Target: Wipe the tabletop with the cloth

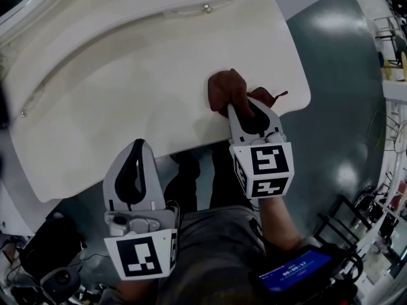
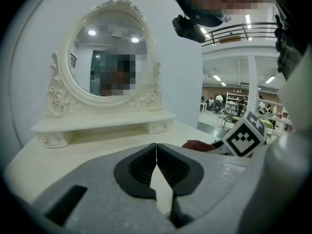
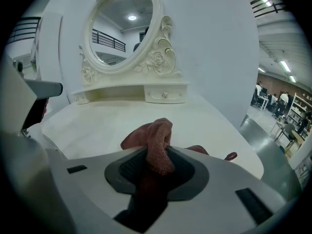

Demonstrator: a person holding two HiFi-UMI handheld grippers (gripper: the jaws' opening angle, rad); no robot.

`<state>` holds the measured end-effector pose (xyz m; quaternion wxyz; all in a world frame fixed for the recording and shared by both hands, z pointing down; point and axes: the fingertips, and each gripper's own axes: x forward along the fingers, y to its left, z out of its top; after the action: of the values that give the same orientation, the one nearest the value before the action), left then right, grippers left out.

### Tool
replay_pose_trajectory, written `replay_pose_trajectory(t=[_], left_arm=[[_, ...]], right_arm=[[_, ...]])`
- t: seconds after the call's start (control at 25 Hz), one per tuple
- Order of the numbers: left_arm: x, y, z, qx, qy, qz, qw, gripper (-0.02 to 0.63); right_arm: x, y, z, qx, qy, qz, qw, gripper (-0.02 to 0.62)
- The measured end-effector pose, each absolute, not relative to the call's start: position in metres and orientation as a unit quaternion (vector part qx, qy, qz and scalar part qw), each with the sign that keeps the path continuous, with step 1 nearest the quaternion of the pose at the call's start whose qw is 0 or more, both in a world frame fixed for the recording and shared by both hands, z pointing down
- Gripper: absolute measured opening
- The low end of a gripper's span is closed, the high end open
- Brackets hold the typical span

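Note:
A dark red cloth (image 1: 226,88) lies bunched on the cream tabletop (image 1: 127,94) near its front right corner. My right gripper (image 1: 238,107) is shut on the cloth's near end. In the right gripper view the cloth (image 3: 158,140) rises in a fold between the jaws of the right gripper (image 3: 156,152), and a loose tail trails to the right. My left gripper (image 1: 138,143) hovers off the table's front edge, to the left of the right one. The left gripper (image 2: 156,147) has its jaws shut together with nothing in them. The cloth (image 2: 197,144) shows to its right.
An oval mirror (image 3: 126,28) in an ornate frame stands on a small drawer shelf (image 3: 163,94) at the back of the table. The table's curved right edge (image 1: 299,62) drops to a grey floor (image 1: 337,107). A person's legs show below the front edge.

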<state>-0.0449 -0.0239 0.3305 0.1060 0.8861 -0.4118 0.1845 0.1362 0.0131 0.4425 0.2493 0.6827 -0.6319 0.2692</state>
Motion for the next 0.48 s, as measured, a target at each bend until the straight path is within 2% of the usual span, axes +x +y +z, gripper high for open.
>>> replay_pose_trajectory(t=[0.48], left_arm=[[-0.115, -0.002, 0.338, 0.857, -0.469, 0.174, 0.122, 0.015]], right_arm=[[0.061, 0.007, 0.451, 0.638, -0.679, 0.250, 0.265, 0.107]])
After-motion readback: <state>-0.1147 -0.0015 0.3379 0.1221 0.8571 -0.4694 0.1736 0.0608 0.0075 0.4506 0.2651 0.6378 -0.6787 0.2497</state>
